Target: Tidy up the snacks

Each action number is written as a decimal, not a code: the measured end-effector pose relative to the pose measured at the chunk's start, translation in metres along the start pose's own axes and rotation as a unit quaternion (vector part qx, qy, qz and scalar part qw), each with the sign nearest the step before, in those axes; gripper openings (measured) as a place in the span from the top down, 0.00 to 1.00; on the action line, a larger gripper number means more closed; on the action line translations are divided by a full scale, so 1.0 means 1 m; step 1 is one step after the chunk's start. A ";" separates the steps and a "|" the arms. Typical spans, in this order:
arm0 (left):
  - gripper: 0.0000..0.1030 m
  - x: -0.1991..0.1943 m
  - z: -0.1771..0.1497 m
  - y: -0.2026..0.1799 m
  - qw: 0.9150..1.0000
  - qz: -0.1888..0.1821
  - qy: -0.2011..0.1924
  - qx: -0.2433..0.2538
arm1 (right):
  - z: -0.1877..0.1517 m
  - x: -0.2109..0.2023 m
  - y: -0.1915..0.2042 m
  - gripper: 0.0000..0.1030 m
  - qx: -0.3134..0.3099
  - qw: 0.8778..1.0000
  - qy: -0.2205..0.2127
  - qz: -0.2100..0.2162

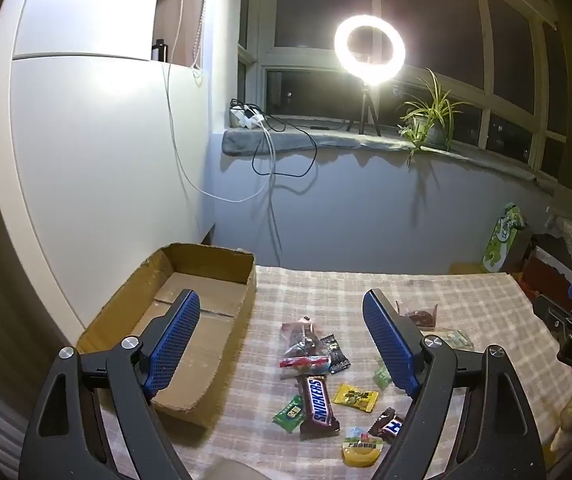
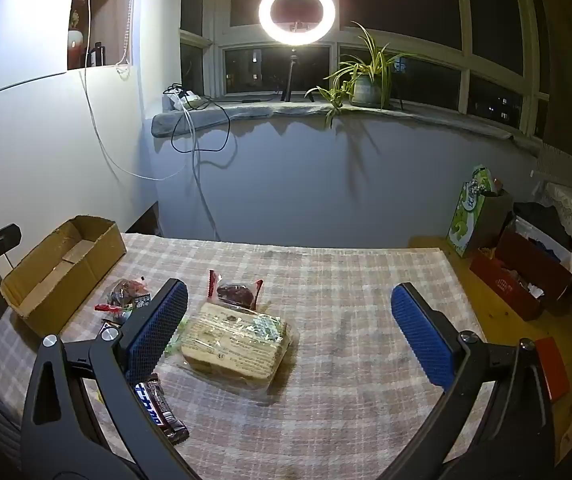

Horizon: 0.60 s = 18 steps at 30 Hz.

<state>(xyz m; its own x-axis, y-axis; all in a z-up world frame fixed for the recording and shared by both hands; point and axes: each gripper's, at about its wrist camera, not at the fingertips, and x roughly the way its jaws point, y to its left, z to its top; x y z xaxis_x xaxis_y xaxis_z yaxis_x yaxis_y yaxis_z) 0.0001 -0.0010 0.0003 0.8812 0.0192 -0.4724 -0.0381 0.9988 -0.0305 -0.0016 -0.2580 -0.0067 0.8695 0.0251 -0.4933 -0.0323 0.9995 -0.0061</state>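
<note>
Currently both tools hover above the checked tablecloth (image 2: 346, 280), nothing gripped. The left gripper (image 1: 282, 340) has its blue pads spread wide, and between them, lower centre of the left wrist view, lies the loose pile: Snickers bar (image 1: 319, 404), yellow sachet (image 1: 355, 397), green sachet (image 1: 289, 414), a dark bar with a white H (image 1: 388, 426) and a round yellow-rimmed pack (image 1: 362, 450). The cardboard box (image 1: 206, 264) sits at left centre of that frame, open-topped, with no snacks inside that I can see.

The right gripper (image 2: 290, 332) is likewise spread, empty — the clear-wrapped cracker pack (image 2: 234, 344) lies just inside its left pad, centre of the right wrist view, with a red-ended dried-fruit pouch (image 2: 236, 292) just behind it.

Judgement: sorting has barely begun, and the step in hand is a first pick.

Notes for doing it well:
- Take the Snickers bar across its narrow width, not lengthwise; it lies tilted, so rotate the wrist to match.
- It touches the green sachet and a red-striped wrapper (image 1: 306, 362) — come down vertically to avoid dragging neighbours.
- Cracker pack looks brittle: close gently on the long sides and stop at first contact.
- Thin sachets lie flat, so press one pad to the cloth and scoop.
- Release low inside the box, toward its far wall.
</note>
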 end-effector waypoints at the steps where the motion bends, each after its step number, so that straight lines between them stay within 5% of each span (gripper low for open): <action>1: 0.19 0.000 0.000 0.000 1.000 -0.001 0.000 0.000 | 0.000 0.000 -0.001 0.00 0.003 1.000 -0.002 0.000; 18: 0.19 -0.002 0.004 0.003 1.000 -0.004 -0.010 -0.010 | 0.004 0.004 0.001 0.00 0.001 1.000 -0.011 -0.003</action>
<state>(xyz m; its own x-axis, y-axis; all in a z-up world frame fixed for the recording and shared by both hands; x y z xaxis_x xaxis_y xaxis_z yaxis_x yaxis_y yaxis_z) -0.0002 0.0025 0.0046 0.8905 0.0128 -0.4549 -0.0410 0.9978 -0.0522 0.0041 -0.2566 -0.0056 0.8800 0.0187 -0.4746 -0.0254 0.9996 -0.0077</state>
